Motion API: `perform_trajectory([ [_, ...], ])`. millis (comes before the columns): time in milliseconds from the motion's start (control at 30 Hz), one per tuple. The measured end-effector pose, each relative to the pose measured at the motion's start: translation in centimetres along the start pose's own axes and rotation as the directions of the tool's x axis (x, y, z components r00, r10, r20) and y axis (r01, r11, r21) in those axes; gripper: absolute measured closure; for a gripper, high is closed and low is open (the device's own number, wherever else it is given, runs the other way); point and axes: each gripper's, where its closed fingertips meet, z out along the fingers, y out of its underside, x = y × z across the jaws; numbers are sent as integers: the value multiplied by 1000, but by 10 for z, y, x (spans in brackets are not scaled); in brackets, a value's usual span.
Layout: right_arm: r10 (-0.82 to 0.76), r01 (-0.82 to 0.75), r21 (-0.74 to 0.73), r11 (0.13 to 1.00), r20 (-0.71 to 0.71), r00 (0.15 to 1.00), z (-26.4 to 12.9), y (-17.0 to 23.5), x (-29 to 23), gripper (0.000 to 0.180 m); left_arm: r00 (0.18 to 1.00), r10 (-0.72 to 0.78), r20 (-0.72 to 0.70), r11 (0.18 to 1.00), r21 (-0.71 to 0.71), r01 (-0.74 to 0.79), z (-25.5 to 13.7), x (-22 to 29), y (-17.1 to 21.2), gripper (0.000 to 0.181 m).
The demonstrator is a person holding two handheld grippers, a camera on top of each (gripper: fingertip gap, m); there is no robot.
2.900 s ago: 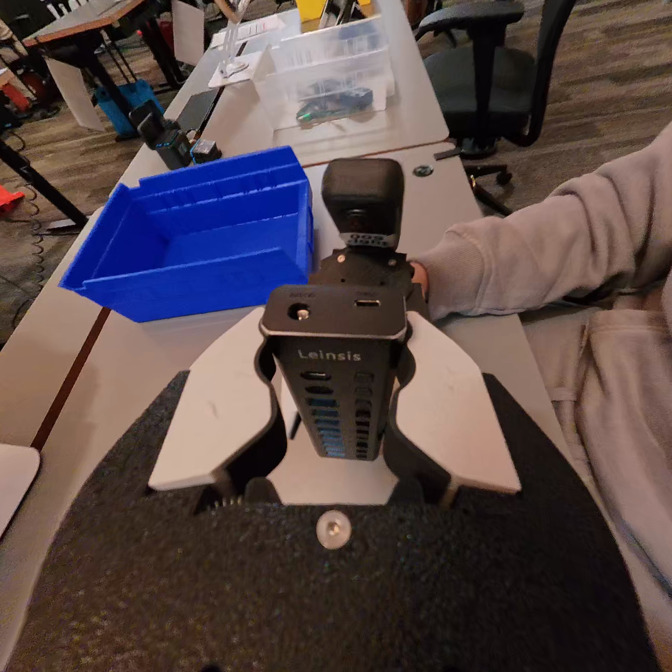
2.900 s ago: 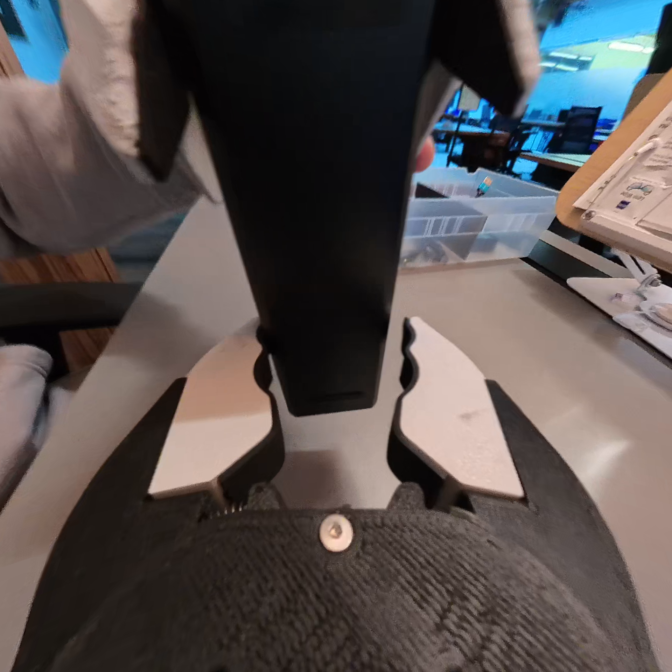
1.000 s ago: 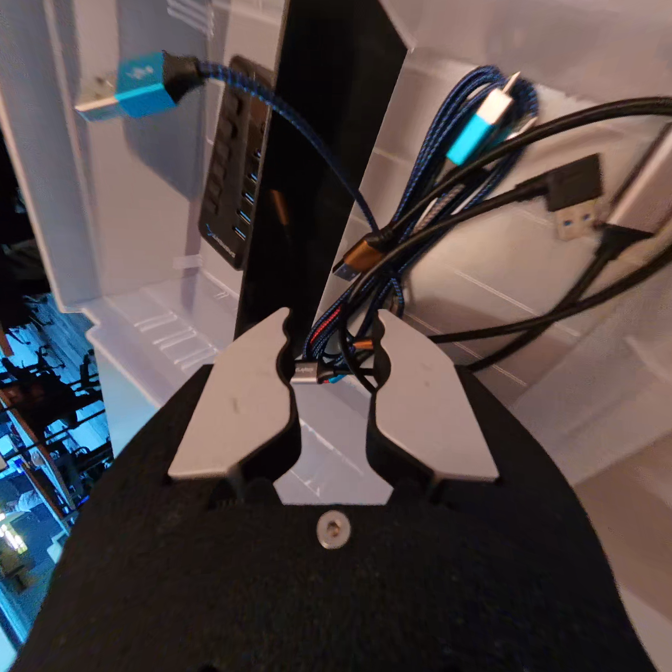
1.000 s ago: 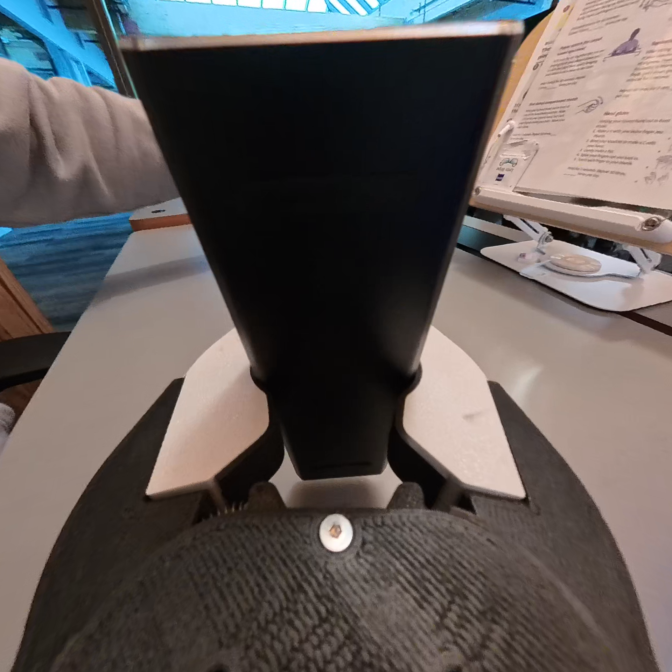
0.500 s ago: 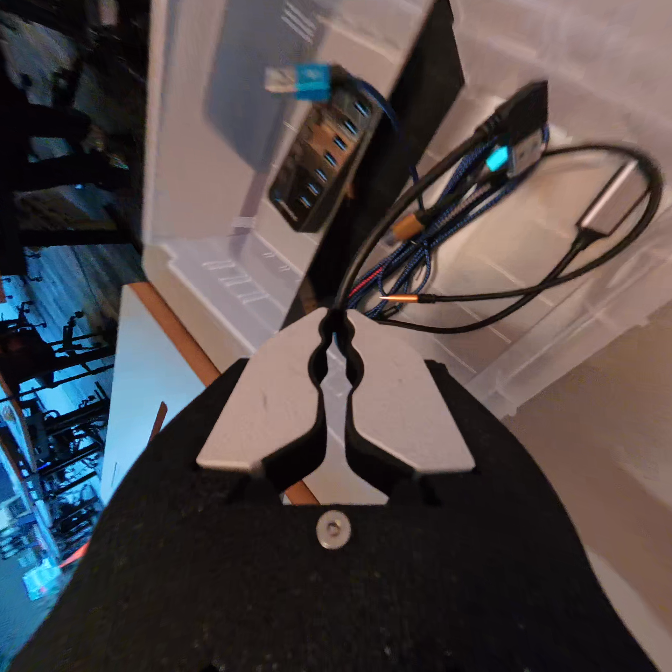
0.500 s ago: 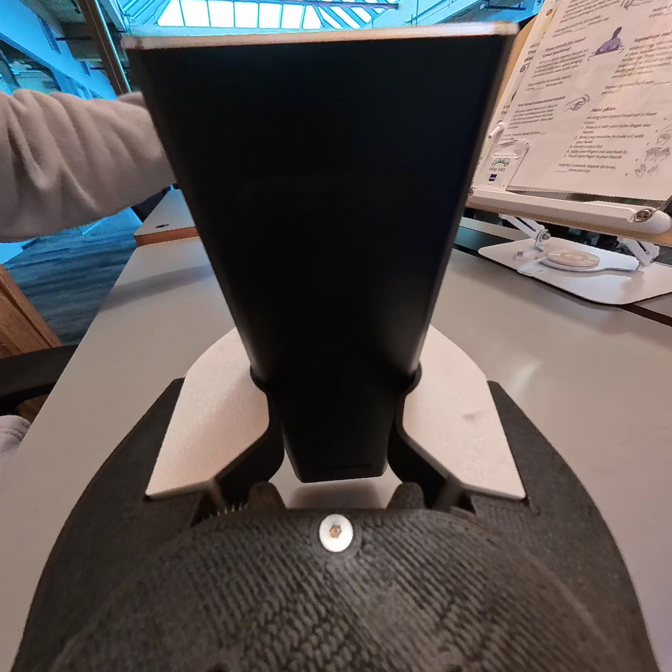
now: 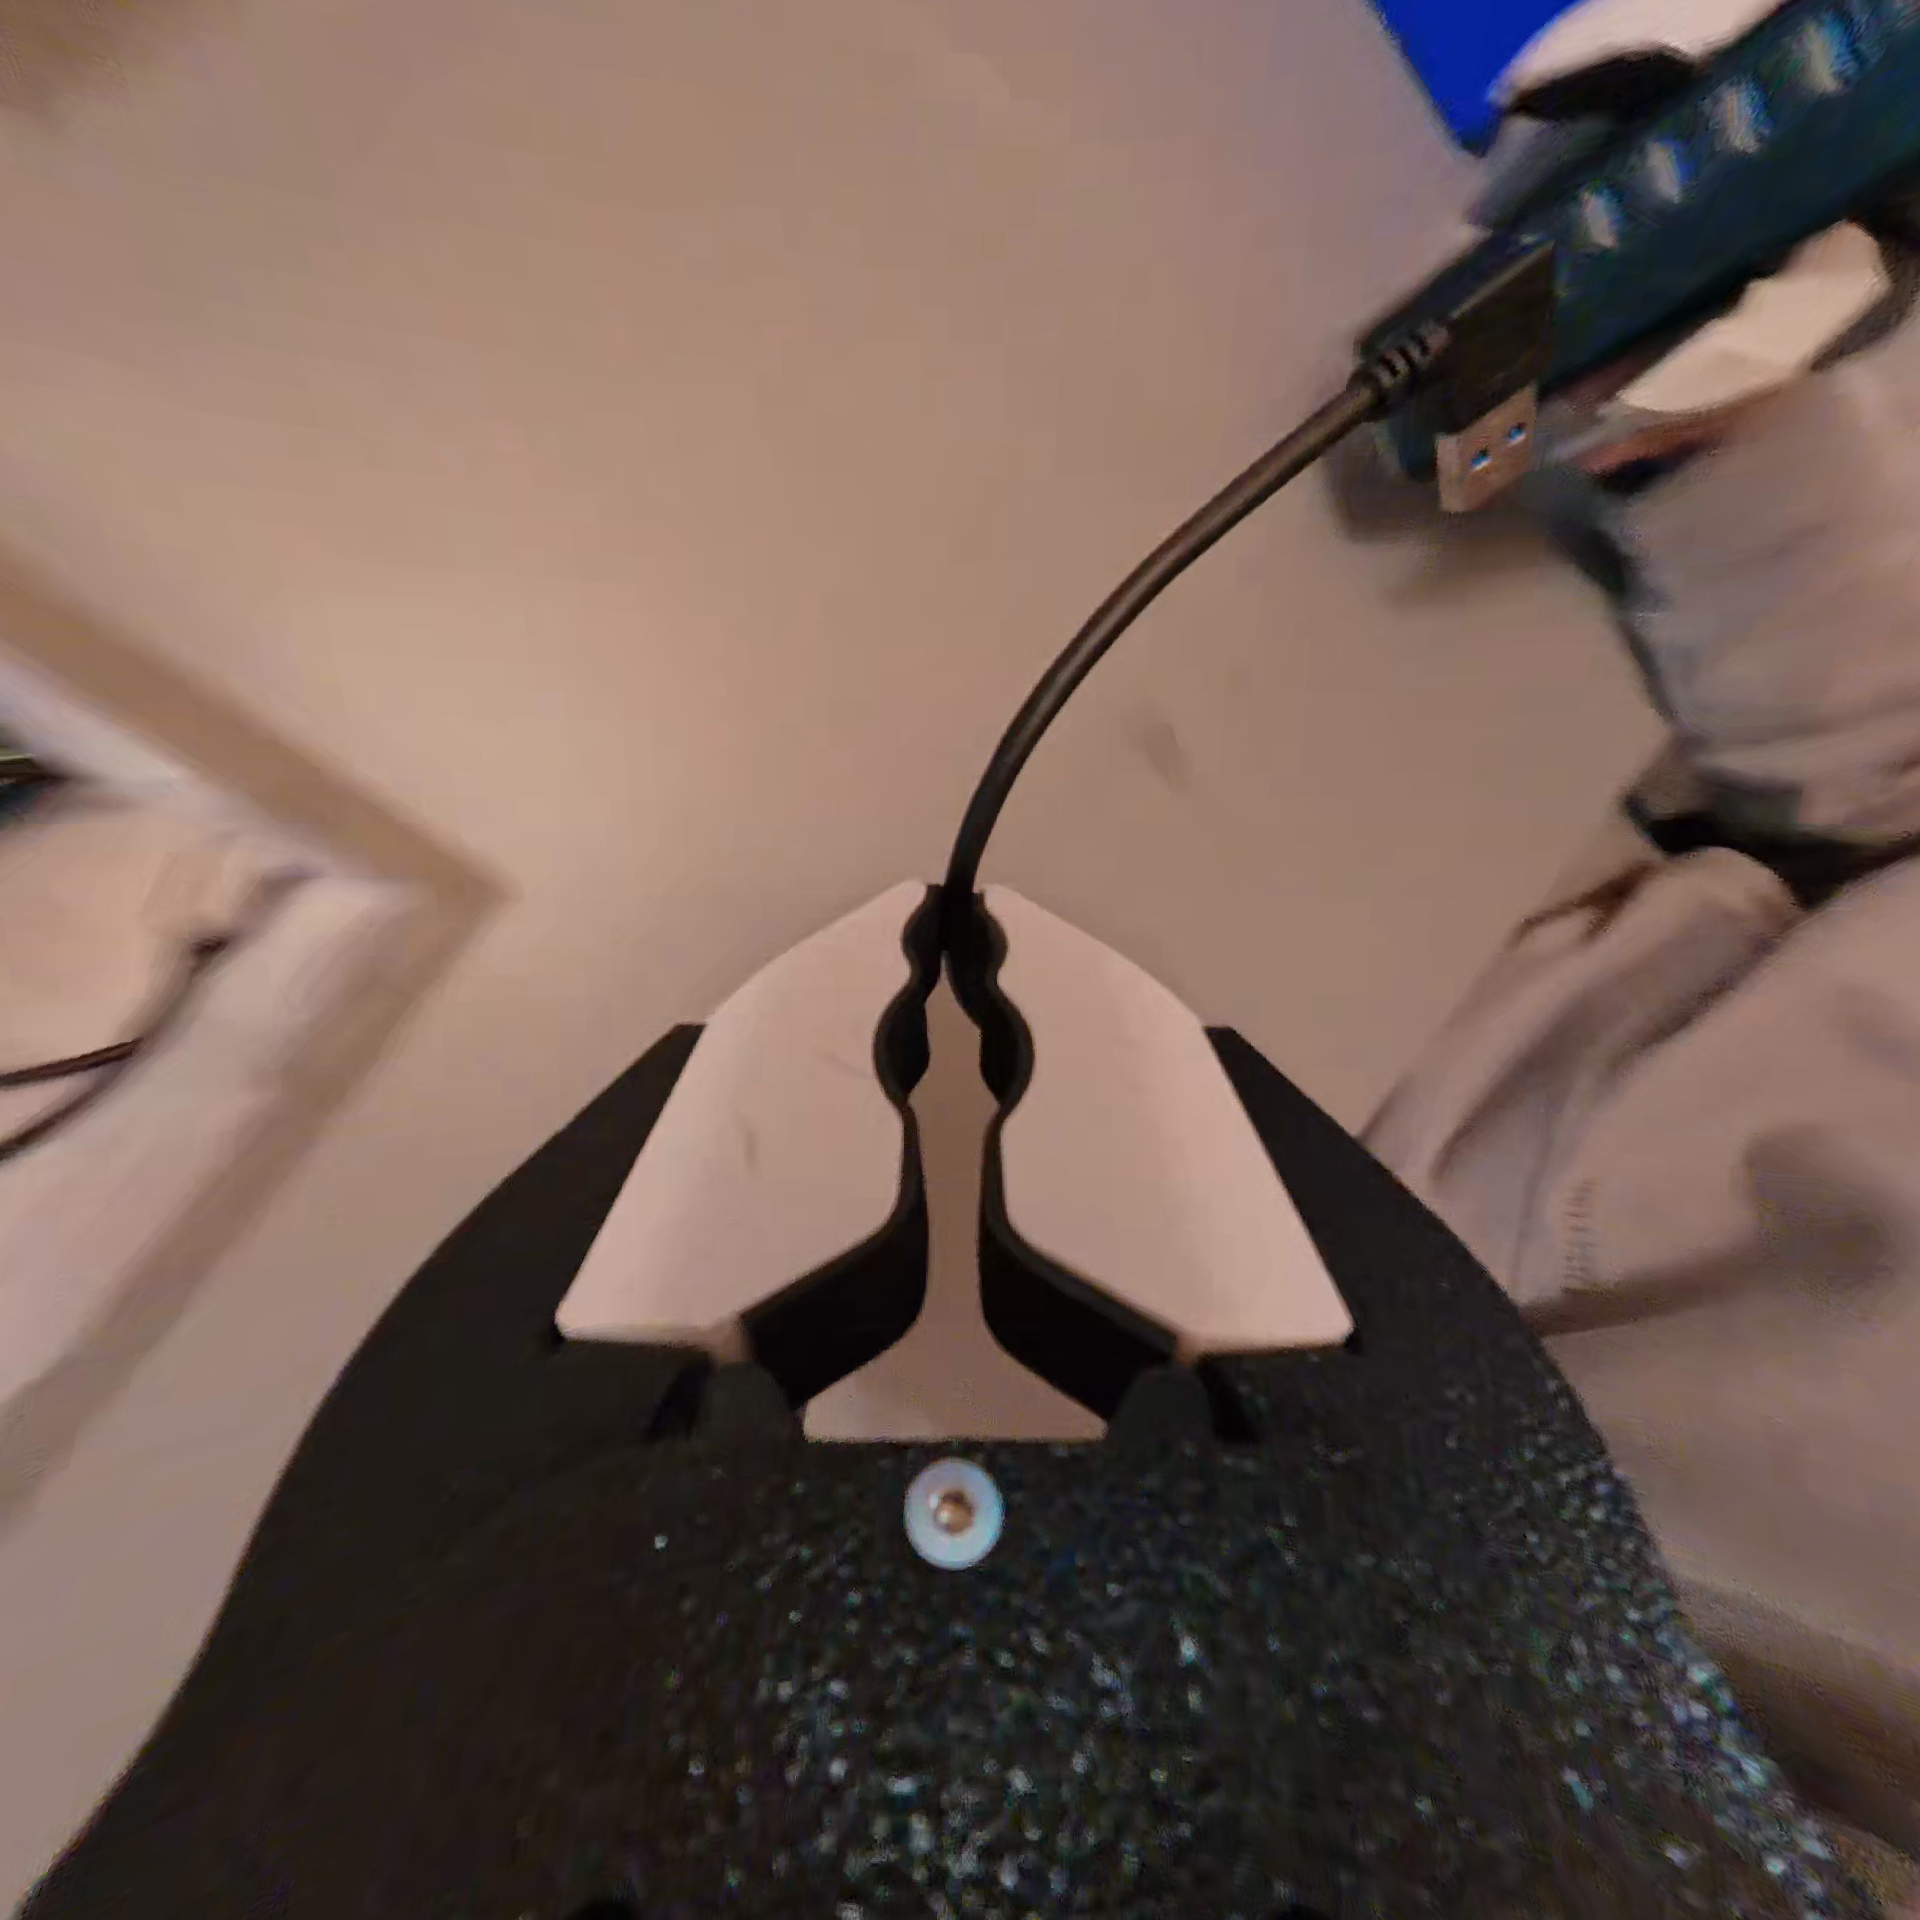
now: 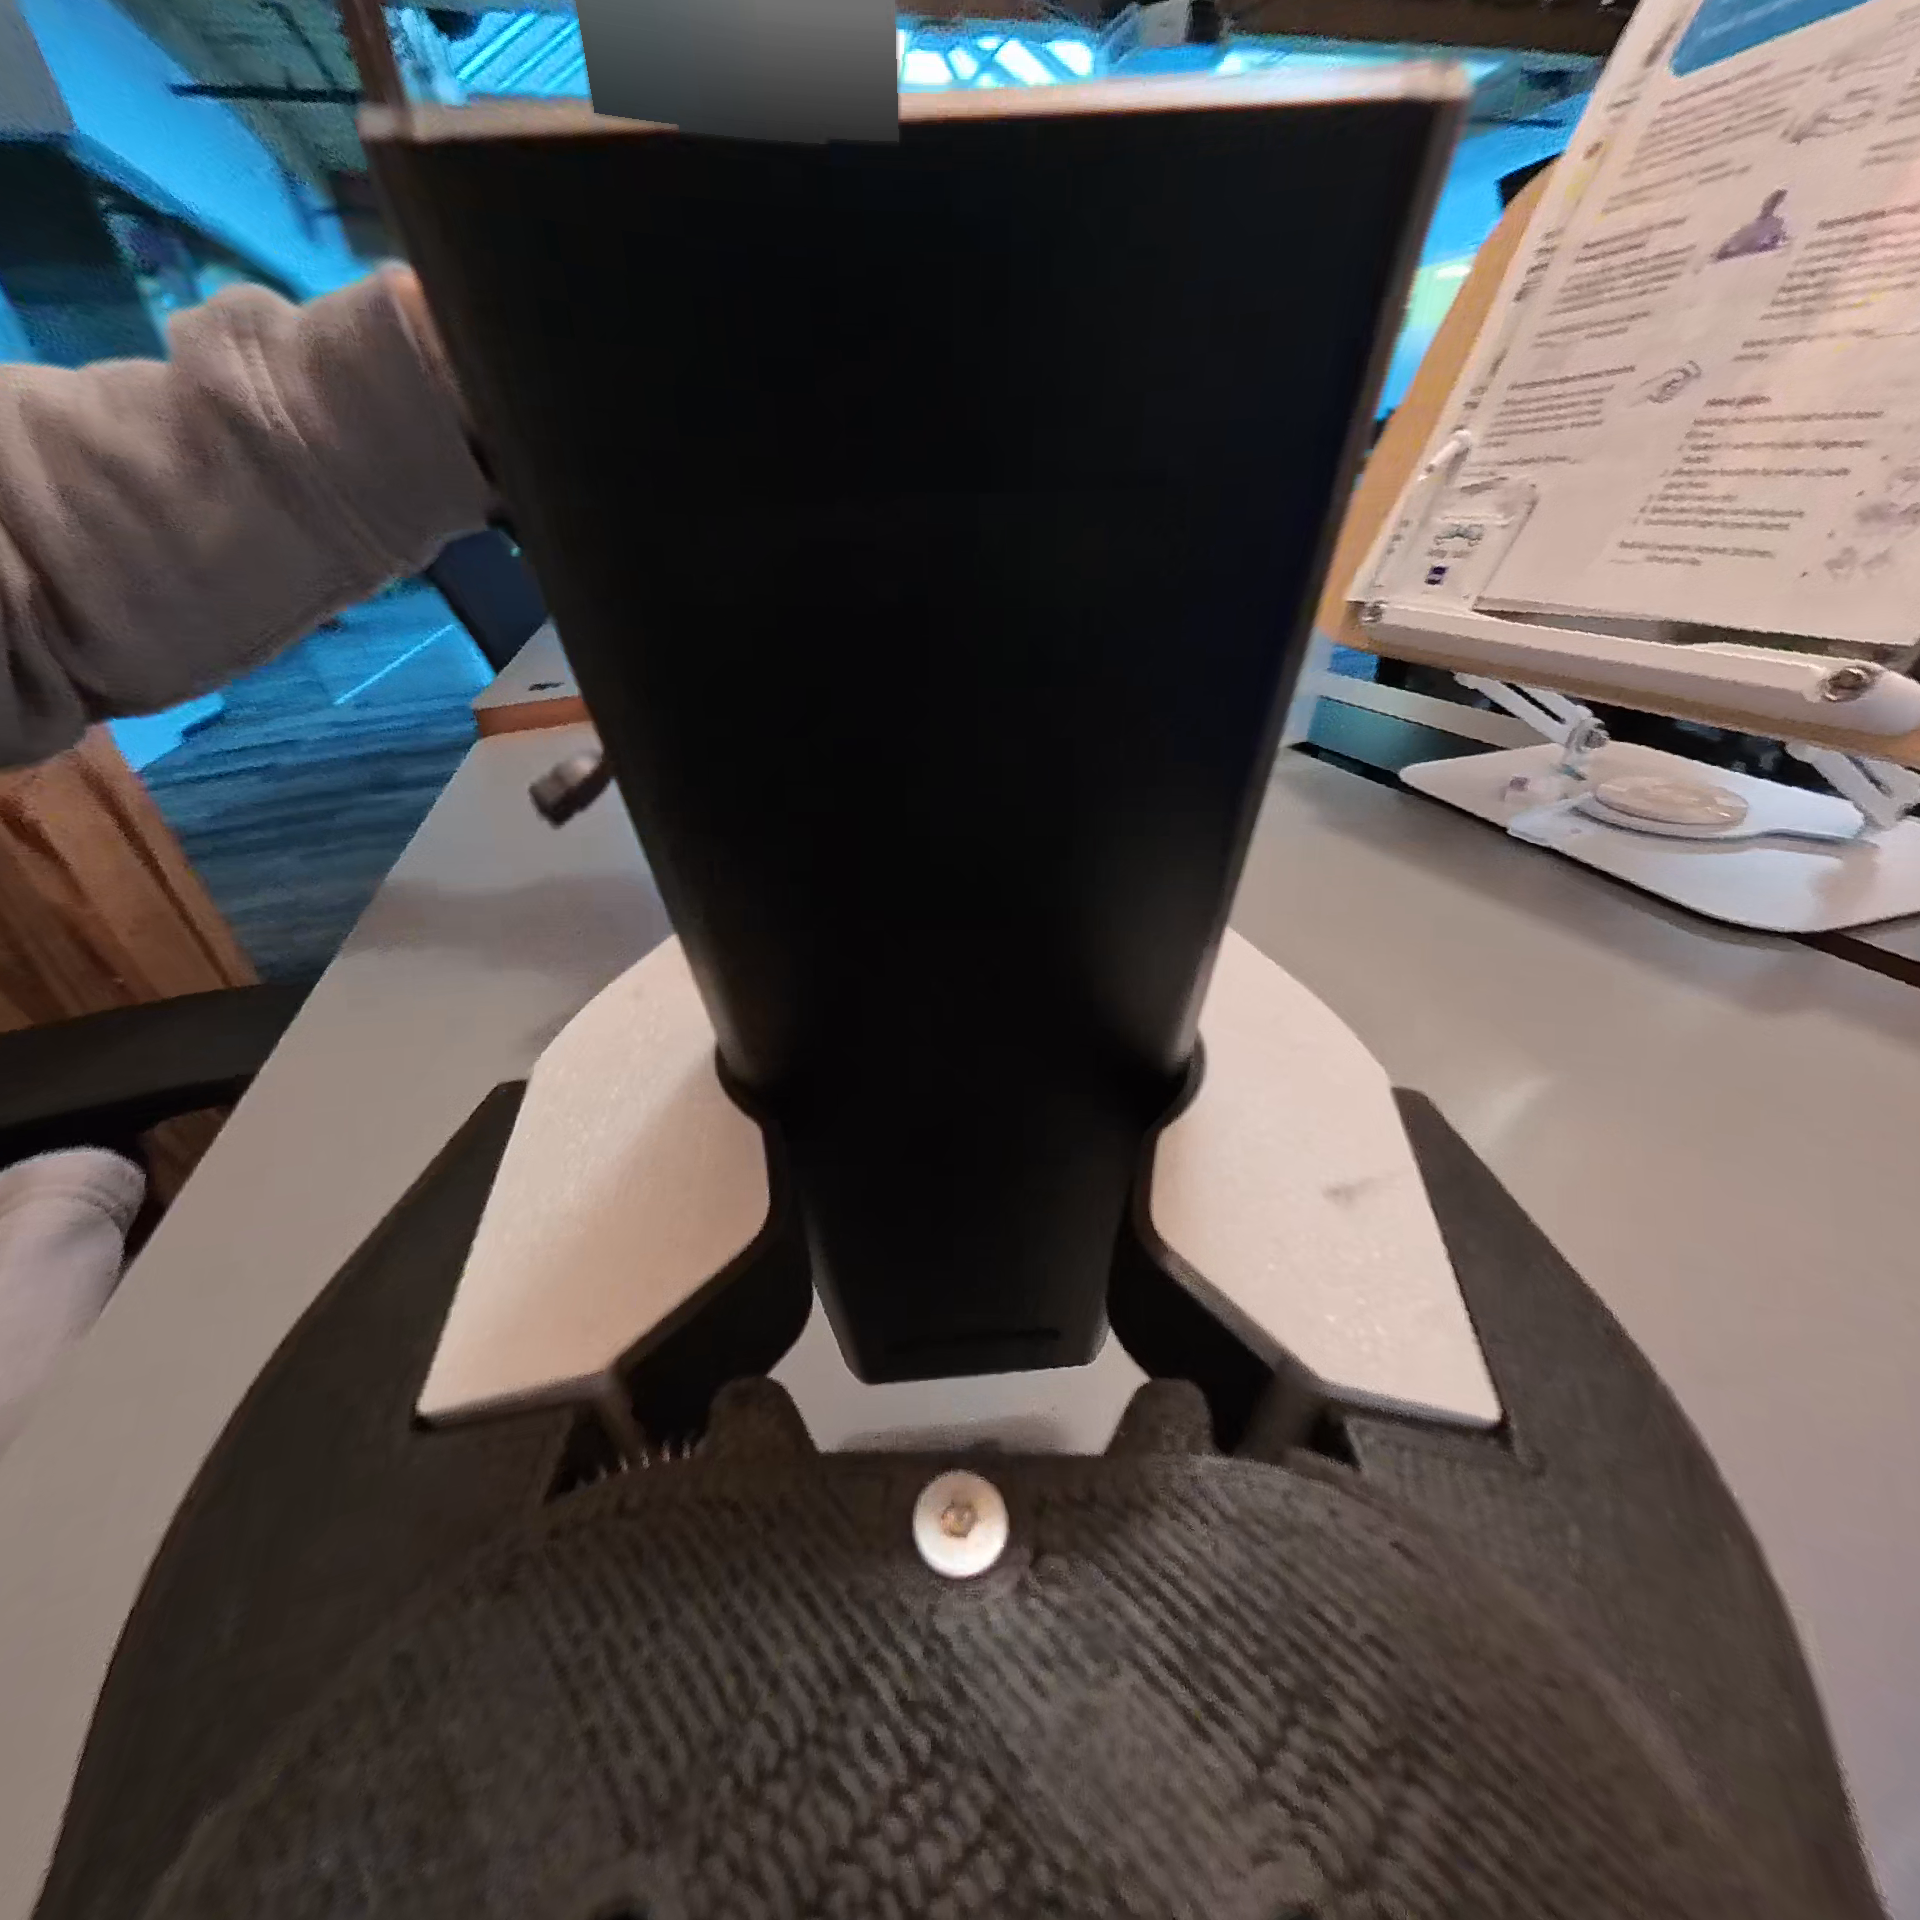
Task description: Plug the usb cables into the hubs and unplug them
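My left gripper (image 7: pixel 951 920) is shut on a black USB cable (image 7: pixel 1081 665). The cable arcs up and to the right to its USB-A plug (image 7: pixel 1475 416). The plug hangs just beside the near end of the black hub (image 7: pixel 1714 187) and is not in a port. My right gripper (image 8: pixel 956 1091) is shut on that hub (image 8: pixel 914 623) and holds it upright above the table, with its plain back toward the camera. The ports are hidden in this view. A small part of the plug (image 8: pixel 566 795) peeks out at the hub's left edge.
A grey-sleeved arm (image 8: pixel 208 499) reaches in at the left. A white document stand with a printed sheet (image 8: pixel 1662 468) sits on the table (image 8: pixel 1558 1195) to the right. A person's grey clothing (image 7: pixel 1662 987) fills the right of the left wrist view. A blurred pale bin edge (image 7: pixel 208 935) is at its left.
My left gripper has drawn the black cable out of the clear bin and swung it over to the hub. My right gripper still holds the hub, almost unmoved.
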Motion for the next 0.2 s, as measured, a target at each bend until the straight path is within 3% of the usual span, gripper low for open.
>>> perform_trajectory([
  [33, -19, 20, -15, 1000, 11, 1000, -1, 2, -2, 106, 998, -16, -53, 1000, 8, 16, 21, 16, 6, 176],
  [133, -24, 25, -26, 999, 18, 1000, -3, 4, -2, 106, 981, -95, -169, 993, 52, 105, 71, 47, 18, 176],
  [200, -15, 15, -1, 1000, 50, 999, -3, 1, -5, 106, 975, -148, -166, 982, 94, 165, 94, 50, 21, 176],
])
